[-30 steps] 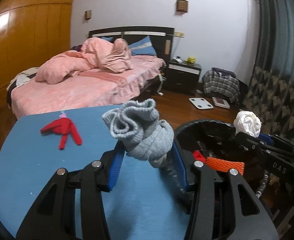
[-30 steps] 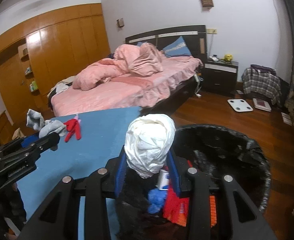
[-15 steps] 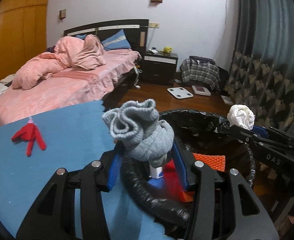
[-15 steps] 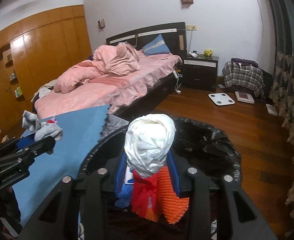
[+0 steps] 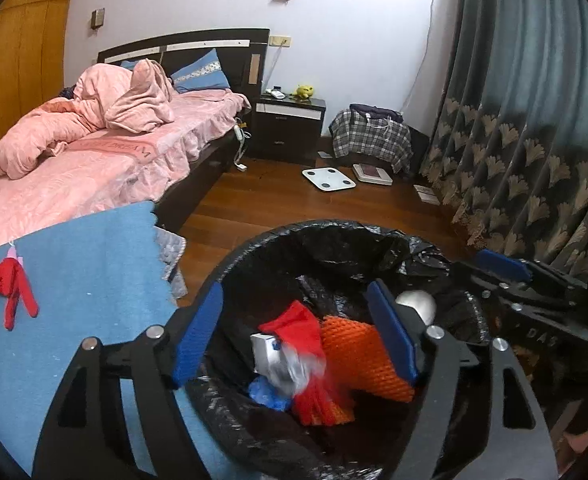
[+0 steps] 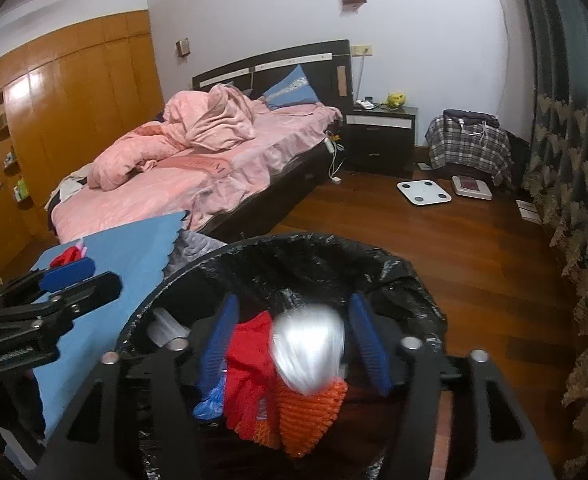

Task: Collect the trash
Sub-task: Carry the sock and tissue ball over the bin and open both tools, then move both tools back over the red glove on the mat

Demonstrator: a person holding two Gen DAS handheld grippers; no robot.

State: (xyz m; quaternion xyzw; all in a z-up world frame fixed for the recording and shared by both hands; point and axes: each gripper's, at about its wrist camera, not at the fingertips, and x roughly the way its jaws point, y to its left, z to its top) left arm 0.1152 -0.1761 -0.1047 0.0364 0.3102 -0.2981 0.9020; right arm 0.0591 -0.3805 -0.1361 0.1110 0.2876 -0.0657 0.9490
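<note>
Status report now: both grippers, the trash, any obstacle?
Left gripper opening, nothing gripped. Right gripper opening; white wad blurred between its fingers, dropping free. Both over black-lined bin. Red item left on blue mat. No obstacle seen.

Black bin liner [image 5: 334, 248], orange mesh [image 5: 364, 354], red cloth [image 5: 296, 326], blue table cover [image 5: 81, 272], pink bedding [image 6: 197, 168], plaid cloth [image 6: 468, 146], leaf-patterned curtain [image 5: 506, 168]

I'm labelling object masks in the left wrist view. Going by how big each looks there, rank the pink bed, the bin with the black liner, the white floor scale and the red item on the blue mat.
1. pink bed and bin: alike; the bin is nearer, so unranked.
2. red item and white floor scale: close, unsure.
</note>
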